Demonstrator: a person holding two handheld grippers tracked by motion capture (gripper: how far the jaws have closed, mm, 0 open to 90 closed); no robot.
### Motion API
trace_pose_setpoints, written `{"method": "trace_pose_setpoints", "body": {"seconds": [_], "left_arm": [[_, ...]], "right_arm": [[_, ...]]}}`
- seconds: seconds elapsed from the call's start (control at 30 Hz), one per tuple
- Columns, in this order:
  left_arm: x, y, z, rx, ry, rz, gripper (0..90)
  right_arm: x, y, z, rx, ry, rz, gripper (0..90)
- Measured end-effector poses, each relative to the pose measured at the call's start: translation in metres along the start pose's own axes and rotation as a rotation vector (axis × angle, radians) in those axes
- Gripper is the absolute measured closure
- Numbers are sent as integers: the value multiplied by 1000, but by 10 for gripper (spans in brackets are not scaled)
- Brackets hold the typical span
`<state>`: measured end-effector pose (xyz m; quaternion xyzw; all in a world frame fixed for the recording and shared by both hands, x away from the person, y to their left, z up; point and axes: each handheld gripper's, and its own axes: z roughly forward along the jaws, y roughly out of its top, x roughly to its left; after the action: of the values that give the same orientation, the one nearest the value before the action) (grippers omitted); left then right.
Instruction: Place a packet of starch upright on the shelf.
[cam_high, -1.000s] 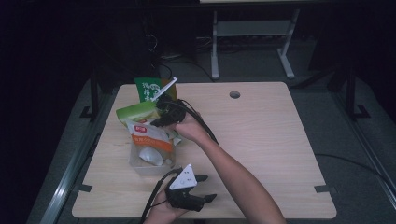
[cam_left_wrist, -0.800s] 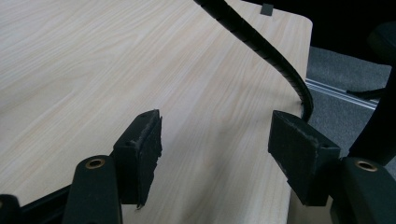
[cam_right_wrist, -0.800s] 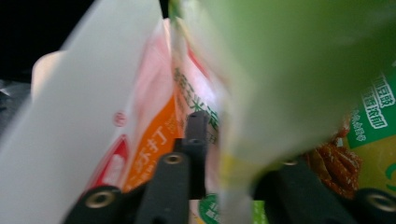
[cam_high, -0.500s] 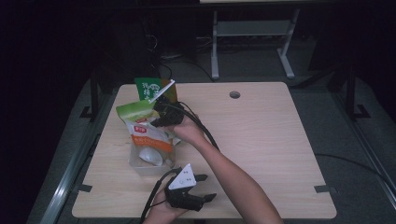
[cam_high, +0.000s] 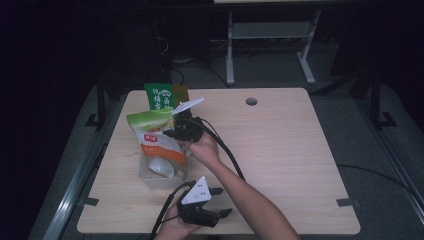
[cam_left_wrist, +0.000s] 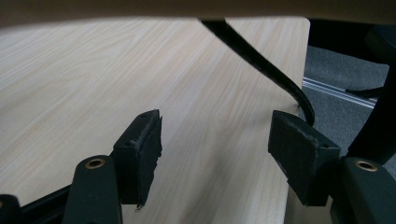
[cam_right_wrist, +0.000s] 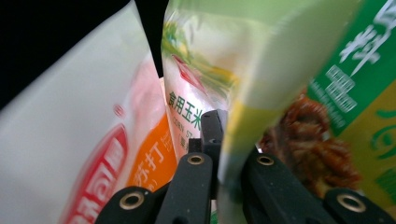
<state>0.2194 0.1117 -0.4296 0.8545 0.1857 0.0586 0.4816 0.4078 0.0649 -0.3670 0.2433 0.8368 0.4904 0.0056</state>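
In the left gripper view we see the left gripper (cam_left_wrist: 215, 149) with its two black jaws spread wide apart and nothing between them. Beneath them lies the pale wooden table (cam_left_wrist: 93, 84). A black cable (cam_left_wrist: 261, 65) crosses the tabletop and drops over its edge toward the grey floor (cam_left_wrist: 341, 70).

Three food packets are counted beside one cardboard box (cam_high: 150, 176): one light green packet (cam_high: 149, 120), one orange-and-white packet (cam_high: 161, 146), one dark green packet (cam_high: 160, 95).
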Motion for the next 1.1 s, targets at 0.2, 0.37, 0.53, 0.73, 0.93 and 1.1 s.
{"method": "trace_pose_setpoints", "body": {"seconds": [0.2, 0.37, 0.53, 0.73, 0.93, 1.1], "left_arm": [[0, 0, 1, 2, -2, 1, 341], [-2, 0, 3, 6, -5, 6, 341], [-1, 0, 3, 9, -5, 2, 340], [0, 1, 2, 4, -3, -2, 341], [0, 1, 1, 1, -4, 4, 341], [-1, 1, 3, 4, -6, -1, 341]], "right_arm": [[4, 4, -4, 105, -35, -66, 711], [-8, -7, -16, 202, -34, -113, 639], [-12, -18, -13, 266, -39, -133, 699], [-12, -20, -8, 280, -60, -161, 828], [-9, -23, 1, 309, -68, -151, 865], [-10, -26, 4, 303, -67, -137, 873]]}}
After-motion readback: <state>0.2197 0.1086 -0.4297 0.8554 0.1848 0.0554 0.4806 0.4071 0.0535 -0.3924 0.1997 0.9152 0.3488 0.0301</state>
